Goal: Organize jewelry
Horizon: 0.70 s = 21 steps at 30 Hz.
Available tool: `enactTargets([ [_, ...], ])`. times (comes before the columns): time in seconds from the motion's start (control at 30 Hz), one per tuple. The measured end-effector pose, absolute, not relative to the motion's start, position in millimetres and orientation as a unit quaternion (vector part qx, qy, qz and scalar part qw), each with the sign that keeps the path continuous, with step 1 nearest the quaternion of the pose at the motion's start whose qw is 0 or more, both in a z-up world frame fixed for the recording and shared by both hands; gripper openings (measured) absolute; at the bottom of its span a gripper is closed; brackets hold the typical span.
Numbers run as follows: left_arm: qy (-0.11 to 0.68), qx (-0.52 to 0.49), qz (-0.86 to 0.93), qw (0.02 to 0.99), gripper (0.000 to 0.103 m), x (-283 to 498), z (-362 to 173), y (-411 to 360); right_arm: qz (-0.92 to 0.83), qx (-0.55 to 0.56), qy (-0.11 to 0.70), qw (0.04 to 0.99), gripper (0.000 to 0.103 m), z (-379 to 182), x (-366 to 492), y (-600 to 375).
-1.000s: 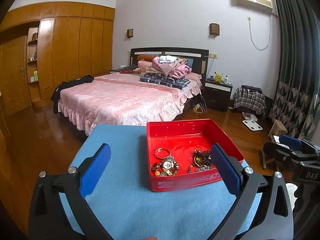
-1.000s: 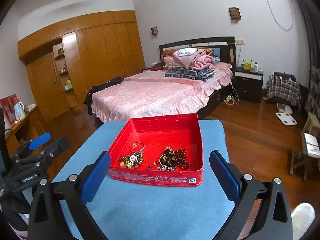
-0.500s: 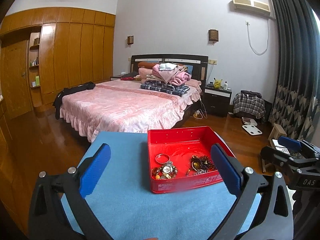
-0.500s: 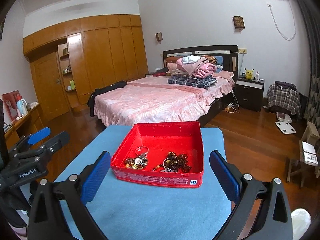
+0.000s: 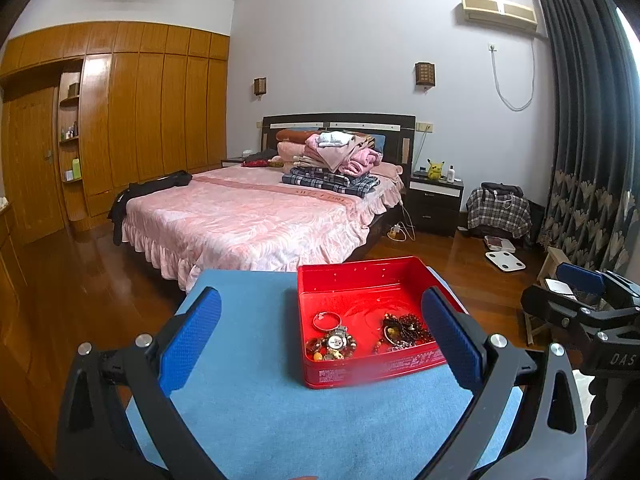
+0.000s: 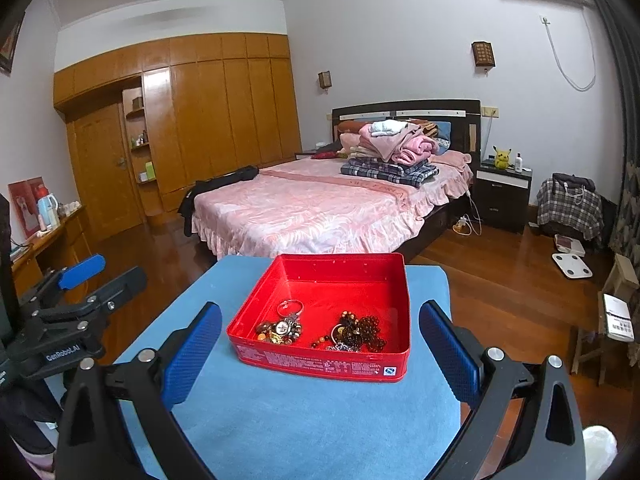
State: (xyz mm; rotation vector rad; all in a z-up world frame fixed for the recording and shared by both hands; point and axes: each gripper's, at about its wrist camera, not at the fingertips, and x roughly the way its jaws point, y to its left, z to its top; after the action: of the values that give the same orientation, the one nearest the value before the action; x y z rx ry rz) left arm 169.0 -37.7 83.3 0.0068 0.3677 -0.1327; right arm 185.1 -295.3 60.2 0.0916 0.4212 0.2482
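Both-handed, the left gripper (image 5: pixel 320 340) and right gripper (image 6: pixel 320 354) are held wide apart, empty, above the blue table (image 6: pixel 312 424); jewelry (image 6: pixel 320 330) is piled in the red tin (image 6: pixel 320 360).

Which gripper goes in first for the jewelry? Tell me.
Right, probably. The right gripper is open with the red tin centred between its fingers. The left gripper, also open, sees the tin off toward its right finger.
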Motion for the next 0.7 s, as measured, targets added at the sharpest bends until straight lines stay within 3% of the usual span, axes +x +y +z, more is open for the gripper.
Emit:
enactTargets([
  [0.7, 0.179, 0.005, -0.066, 0.982, 0.097, 163.9, 93.8, -35.0, 0.124, 0.045, 0.207, 0.969, 0.097, 61.4, 182.9, -296.1],
])
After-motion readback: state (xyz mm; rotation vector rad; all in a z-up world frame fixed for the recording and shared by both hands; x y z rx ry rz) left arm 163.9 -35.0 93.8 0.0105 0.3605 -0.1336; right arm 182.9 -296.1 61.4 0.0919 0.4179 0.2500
